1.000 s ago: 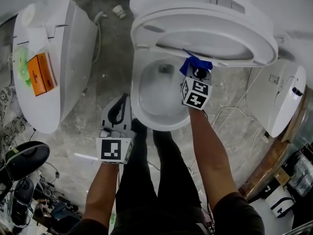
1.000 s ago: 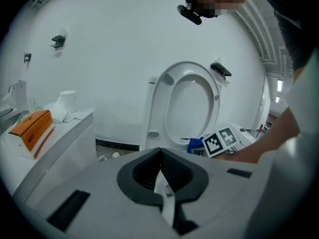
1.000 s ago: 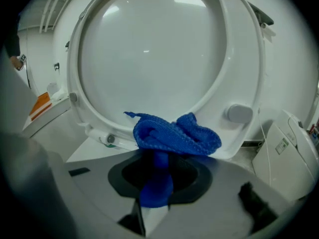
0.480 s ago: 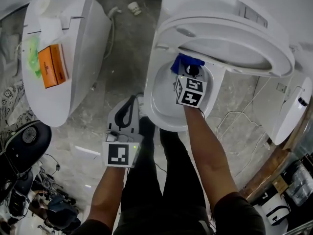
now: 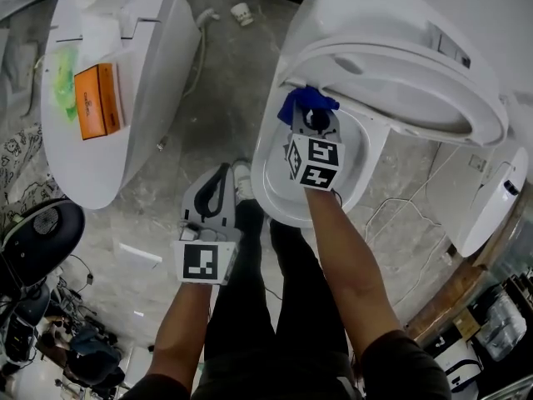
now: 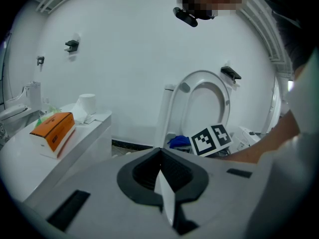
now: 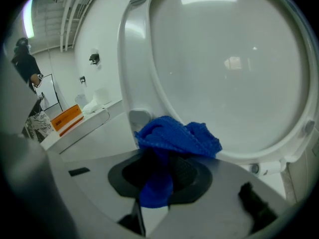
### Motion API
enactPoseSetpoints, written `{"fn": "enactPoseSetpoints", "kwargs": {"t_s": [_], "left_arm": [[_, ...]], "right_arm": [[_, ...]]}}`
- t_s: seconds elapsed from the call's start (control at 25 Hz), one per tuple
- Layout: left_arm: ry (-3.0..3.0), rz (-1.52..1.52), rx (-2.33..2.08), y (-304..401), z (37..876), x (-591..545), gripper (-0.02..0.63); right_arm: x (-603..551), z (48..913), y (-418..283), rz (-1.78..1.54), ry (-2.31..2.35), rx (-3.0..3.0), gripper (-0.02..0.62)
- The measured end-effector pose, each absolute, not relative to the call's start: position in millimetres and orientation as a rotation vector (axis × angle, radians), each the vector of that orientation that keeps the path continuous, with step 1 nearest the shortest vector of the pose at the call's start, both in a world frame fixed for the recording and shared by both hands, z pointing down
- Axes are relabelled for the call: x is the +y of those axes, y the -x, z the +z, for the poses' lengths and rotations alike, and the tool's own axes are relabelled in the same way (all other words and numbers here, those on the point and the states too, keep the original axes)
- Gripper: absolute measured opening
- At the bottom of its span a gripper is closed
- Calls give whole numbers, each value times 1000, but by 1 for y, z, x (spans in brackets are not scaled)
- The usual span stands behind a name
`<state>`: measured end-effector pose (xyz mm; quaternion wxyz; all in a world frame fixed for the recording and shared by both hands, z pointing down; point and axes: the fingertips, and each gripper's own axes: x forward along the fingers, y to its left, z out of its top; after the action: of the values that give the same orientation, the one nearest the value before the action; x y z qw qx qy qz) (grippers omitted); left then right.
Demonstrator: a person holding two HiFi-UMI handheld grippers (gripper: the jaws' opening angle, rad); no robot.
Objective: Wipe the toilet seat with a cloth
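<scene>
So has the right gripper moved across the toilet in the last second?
Yes. Against the toilet bowl rim, the right gripper, shut on the blue cloth, has gone from the rim's right rear to its left rear.

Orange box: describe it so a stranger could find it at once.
Start at the closed white toilet on the head view's left. The orange box lies flat on its top, beside a green packet; it is the only orange thing.
</scene>
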<state>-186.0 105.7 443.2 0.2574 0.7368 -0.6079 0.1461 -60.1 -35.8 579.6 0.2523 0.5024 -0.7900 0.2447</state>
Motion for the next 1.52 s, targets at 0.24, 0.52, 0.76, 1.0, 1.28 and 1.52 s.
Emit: {"fn": "enactPoseSetpoints", "kwargs": {"t_s": [0.24, 0.52, 0.76, 1.0, 1.28, 1.52], "left_arm": [[-2003, 395, -1642, 186, 444, 109, 8], [-2013, 392, -1628, 181, 442, 108, 8], [-2017, 397, -1617, 173, 444, 110, 8], [-2021, 398, -1624, 176, 447, 110, 8], [-2014, 397, -1635, 173, 446, 114, 8], [-2026, 393, -1635, 167, 442, 114, 8]], "right_arm": [[-35, 556, 76, 581, -1336, -2211, 87], [-34, 521, 84, 567, -1347, -2288, 87], [-44, 463, 101, 477, -1357, -2423, 87], [-54, 412, 106, 404, -1423, -2534, 87], [-60, 356, 102, 333, -1474, -2634, 87], [-58, 321, 85, 321, -1555, -2689, 87]]}}
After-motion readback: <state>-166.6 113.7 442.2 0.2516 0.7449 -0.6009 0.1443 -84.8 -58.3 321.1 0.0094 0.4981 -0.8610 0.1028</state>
